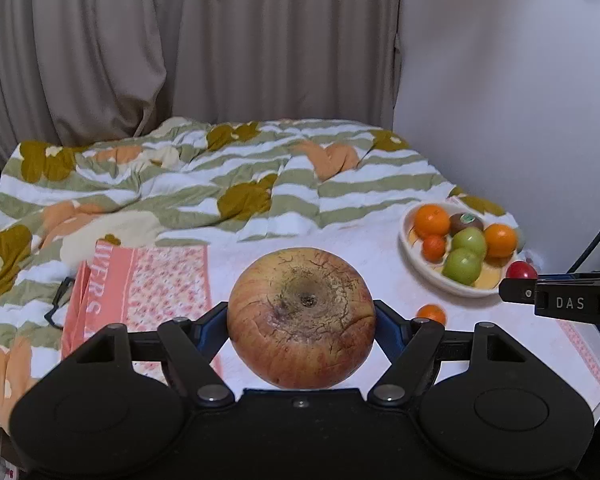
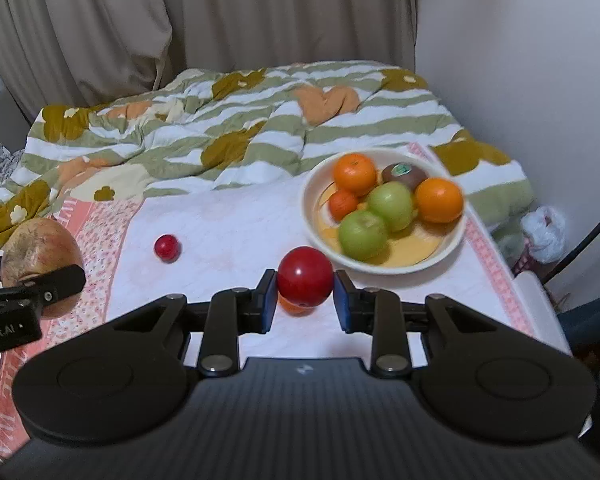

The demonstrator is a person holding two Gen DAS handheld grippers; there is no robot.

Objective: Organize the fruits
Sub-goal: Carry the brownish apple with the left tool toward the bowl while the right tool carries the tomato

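Left wrist: "DAS" on right gripper [image 1: 518, 280] holding red fruit [image 2: 305, 282]; left gripper [image 1: 301, 320] jaws clamp apple [image 1: 301, 318].

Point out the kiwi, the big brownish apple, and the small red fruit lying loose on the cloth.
kiwi [image 2: 405, 175]: right wrist view, on its brown skin beside the sticker.
big brownish apple [image 1: 301, 316]: left wrist view, on its cracked front face.
small red fruit [image 2: 167, 247]: right wrist view, on its middle.

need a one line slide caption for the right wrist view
Right hand-held gripper holds a red fruit in front of the fruit bowl, with a small red fruit loose on the cloth.
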